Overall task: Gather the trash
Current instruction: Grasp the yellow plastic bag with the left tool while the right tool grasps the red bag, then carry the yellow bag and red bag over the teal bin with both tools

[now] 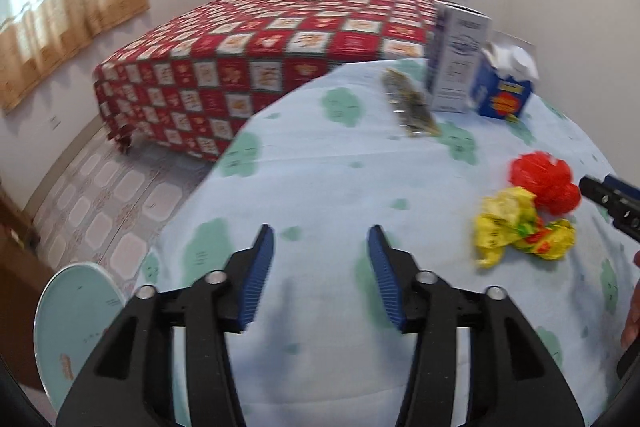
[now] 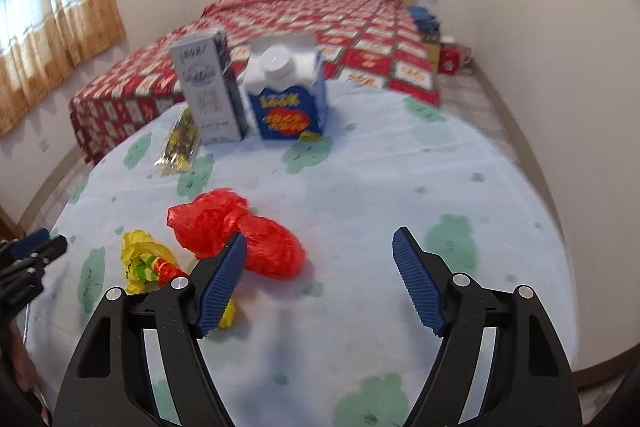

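Note:
On the blue tablecloth lie a crumpled red plastic bag and a crumpled yellow wrapper. Farther back are a dark flat wrapper, a tall grey carton and a blue carton. My left gripper is open and empty above bare cloth, left of the trash. My right gripper is open and empty; its left finger is just in front of the red bag.
A light blue bin stands on the tiled floor at the table's left edge. A bed with a red checked cover lies behind the table. A red mug sits by the far right wall.

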### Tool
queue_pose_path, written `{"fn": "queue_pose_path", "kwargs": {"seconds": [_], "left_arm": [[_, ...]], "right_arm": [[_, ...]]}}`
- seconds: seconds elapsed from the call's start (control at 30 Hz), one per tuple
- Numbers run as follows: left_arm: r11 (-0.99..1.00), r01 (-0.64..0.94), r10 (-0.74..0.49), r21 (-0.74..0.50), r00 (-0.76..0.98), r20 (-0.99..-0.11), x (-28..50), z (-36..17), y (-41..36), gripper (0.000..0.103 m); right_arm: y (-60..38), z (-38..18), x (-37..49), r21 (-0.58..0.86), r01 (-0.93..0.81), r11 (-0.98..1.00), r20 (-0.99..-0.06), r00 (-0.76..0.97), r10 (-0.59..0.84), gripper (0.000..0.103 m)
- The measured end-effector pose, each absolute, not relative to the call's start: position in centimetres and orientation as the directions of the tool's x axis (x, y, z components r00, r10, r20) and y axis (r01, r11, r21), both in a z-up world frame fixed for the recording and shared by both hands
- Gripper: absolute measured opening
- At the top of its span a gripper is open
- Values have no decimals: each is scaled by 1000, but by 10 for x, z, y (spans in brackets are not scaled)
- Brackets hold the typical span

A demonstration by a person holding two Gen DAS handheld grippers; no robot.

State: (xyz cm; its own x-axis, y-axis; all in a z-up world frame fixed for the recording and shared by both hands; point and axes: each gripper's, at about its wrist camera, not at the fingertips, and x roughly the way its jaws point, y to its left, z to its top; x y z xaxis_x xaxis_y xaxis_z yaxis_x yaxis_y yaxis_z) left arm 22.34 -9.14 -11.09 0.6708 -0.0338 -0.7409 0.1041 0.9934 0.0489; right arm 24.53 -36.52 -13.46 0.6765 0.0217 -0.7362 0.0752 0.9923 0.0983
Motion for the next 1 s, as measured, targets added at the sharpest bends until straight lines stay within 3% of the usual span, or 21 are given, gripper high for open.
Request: {"fn": "queue_pose_path", "kwargs": {"seconds": [0.03,0.1,0.2,0.4,0.5,0.8,0.83,0.9,1.0], "left_arm": [[995,88,-24,48,674,-739,223,-110,-83,53],[996,77,-17,47,671,-741,221,-109,-72,53],[996,76,-15,49,673,-739,218,-107,-66,53],[986,160,-73,50,679,-730,210,-100,-96,54],[977,209,-111,47,682,-723,211,-100,-126,61],[943,332,-209,11,618,-758,229,-117,-210,60],[942,335,-206,11,606,-768,233,-122,-215,58],[930,366,-217,13,581,-785,234,-129,-223,38],[922,385,-214,39,591,-778,227,-127,-223,30]], "right_arm": [[-364,-142,251,113,61,992,-759,650,47,60],[-365,-154,257,170,40,985,-780,617,110,20],[-364,-143,244,179,25,984,-751,649,120,11],[-400,-115,184,220,113,969,-667,742,65,10],[-419,-114,154,222,162,961,-654,756,24,10],[-454,-131,108,242,238,941,-661,750,-19,10],[-456,-134,106,243,238,940,-662,749,-19,10],[-457,-137,104,248,233,941,-663,749,-11,10],[-454,-138,104,255,216,943,-654,756,3,10]]}}
